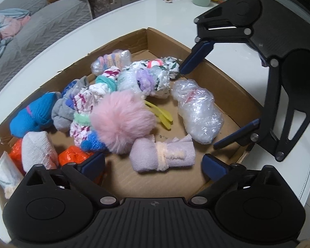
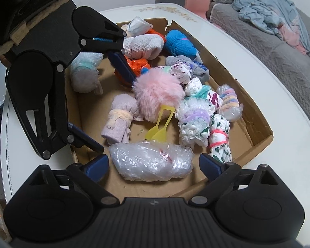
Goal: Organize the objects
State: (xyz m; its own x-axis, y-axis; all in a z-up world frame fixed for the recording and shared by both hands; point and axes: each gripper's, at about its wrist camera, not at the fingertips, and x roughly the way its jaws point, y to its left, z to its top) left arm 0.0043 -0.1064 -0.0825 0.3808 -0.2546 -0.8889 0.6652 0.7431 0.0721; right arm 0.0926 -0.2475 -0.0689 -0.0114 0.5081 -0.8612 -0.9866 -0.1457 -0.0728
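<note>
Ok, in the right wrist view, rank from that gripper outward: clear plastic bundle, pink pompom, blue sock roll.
From the right gripper:
1. Clear plastic bundle, lying between its open fingers.
2. Pink pompom, mid-box.
3. Blue sock roll, at the far end of the cardboard box.

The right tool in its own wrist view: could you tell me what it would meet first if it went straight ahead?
Most likely the clear plastic-wrapped bundle, lying in the cardboard box just ahead of the open right tool. Depth is hard to judge here.
</note>
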